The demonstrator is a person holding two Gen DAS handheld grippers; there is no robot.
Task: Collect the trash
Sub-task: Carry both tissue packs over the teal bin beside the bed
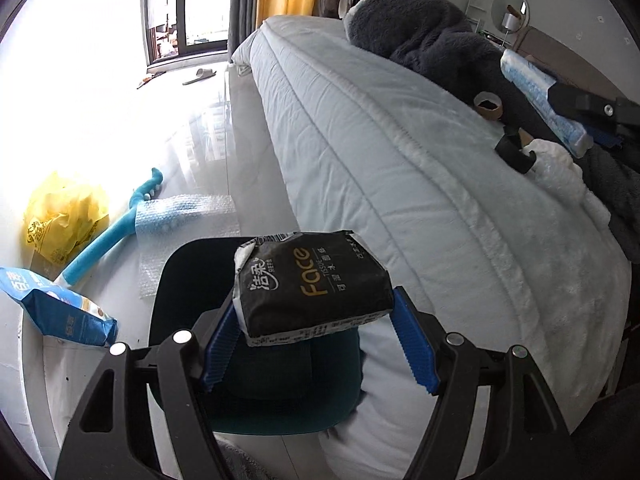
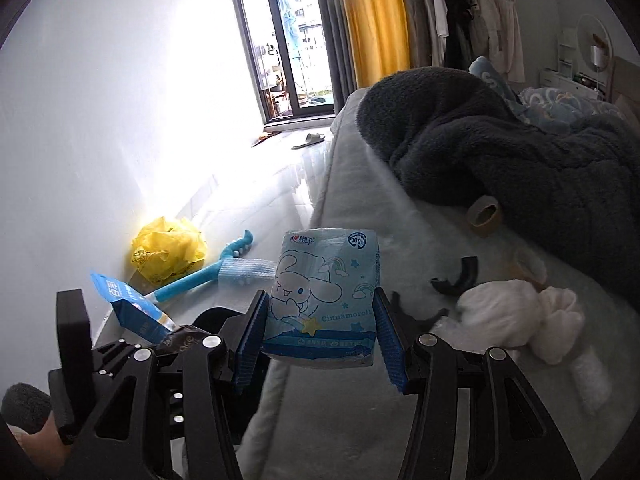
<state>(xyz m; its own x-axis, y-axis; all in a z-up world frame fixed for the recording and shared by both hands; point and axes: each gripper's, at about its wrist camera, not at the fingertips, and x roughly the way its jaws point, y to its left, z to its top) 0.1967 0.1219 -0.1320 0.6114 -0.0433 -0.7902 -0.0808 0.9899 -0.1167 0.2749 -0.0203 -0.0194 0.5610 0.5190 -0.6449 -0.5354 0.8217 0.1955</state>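
1. Black, crinkly plastic tissue pack with gold "Face" lettering (image 1: 314, 284) is sitting clamped between the blue ribbed pads of the left gripper (image 1: 316, 322), above a dark round bin (image 1: 256, 380) beside the bed.
2. Pale-blue cartoon-printed tissue pack (image 2: 324, 300) is being squeezed at its sides by the right gripper (image 2: 320, 332), over the edge of the white quilted bed (image 2: 400, 420).
3. Both packs are looking light, soft and slippery, so gripping across the short sides near the middle is likely suiting them best.
4. Crumpled white tissue (image 2: 516, 316) and a brown cardboard tape core (image 2: 485, 216) are waiting on the bed.
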